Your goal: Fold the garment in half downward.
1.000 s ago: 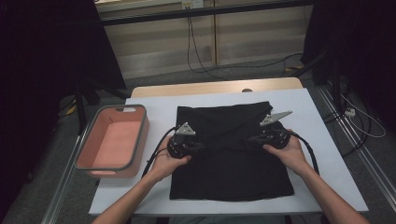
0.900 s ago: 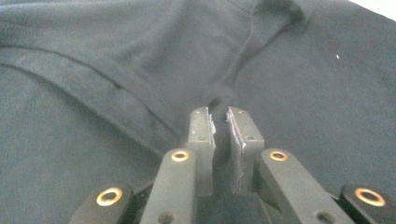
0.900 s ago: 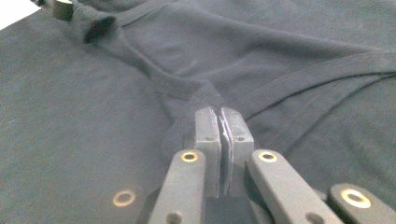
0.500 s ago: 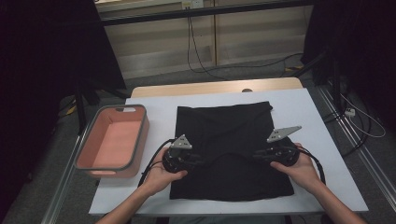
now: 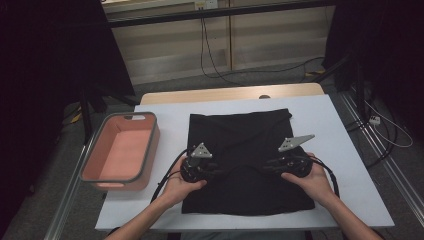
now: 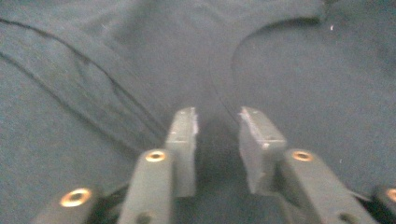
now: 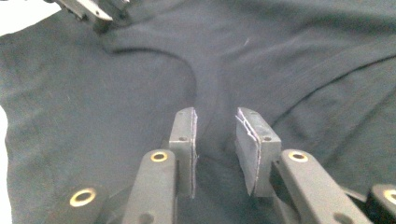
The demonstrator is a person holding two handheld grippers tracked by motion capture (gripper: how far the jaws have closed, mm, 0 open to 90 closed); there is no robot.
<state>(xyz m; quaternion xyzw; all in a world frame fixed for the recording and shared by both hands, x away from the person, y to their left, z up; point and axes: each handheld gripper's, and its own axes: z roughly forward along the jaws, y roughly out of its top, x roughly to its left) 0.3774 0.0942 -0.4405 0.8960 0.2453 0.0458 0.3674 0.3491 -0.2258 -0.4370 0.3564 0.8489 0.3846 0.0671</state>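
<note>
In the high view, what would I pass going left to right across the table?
Pink bin → left gripper → right gripper, both over the black cloth → bare white table.

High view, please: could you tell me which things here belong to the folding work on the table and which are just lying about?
Part of the job:
- black cloth garment spread flat on the white table
- left gripper, jaws slightly apart, nothing pinched
- right gripper, jaws likewise apart

Just lying about:
- pink plastic bin with grey rim, empty, beside the garment
- loose cables on the floor behind the table
</note>
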